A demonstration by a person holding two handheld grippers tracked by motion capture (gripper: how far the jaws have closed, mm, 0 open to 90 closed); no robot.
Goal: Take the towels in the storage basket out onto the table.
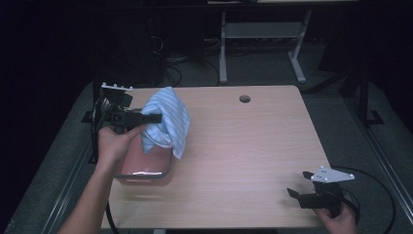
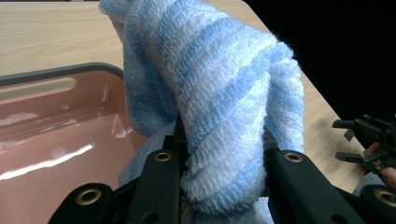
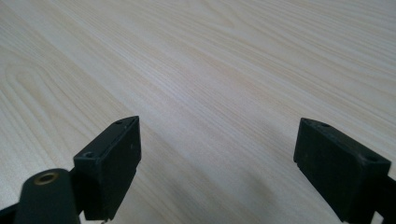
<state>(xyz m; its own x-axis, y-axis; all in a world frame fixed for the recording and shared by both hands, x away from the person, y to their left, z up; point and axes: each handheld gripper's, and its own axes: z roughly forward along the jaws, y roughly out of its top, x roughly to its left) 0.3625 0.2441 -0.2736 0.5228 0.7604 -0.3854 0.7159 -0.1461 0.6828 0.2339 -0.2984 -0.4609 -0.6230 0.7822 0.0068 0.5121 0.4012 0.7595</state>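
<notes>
High view puts the left gripper (image 1: 155,117) at the table's near-left, its jaws clamped on a blue-and-white striped terry cloth (image 1: 166,122) that hangs lifted, draping down from the fingertips. Left gripper view confirms the grip: a bunched fold of the cloth (image 2: 224,116) is pinched between the two black fingers (image 2: 161,182), with the rest rising beyond them. Just below and to the hand side of those fingers sits the pink rectangular plastic tray with a grey rim (image 1: 146,168); the cloth's lower edge hangs over its far corner, so any lowering into the tray would be downward and back toward the wrist. The right gripper (image 1: 298,184) rests well apart at the light wooden table's (image 1: 243,146) near-right, jaws spread wide over bare wood (image 3: 210,93), holding nothing.
</notes>
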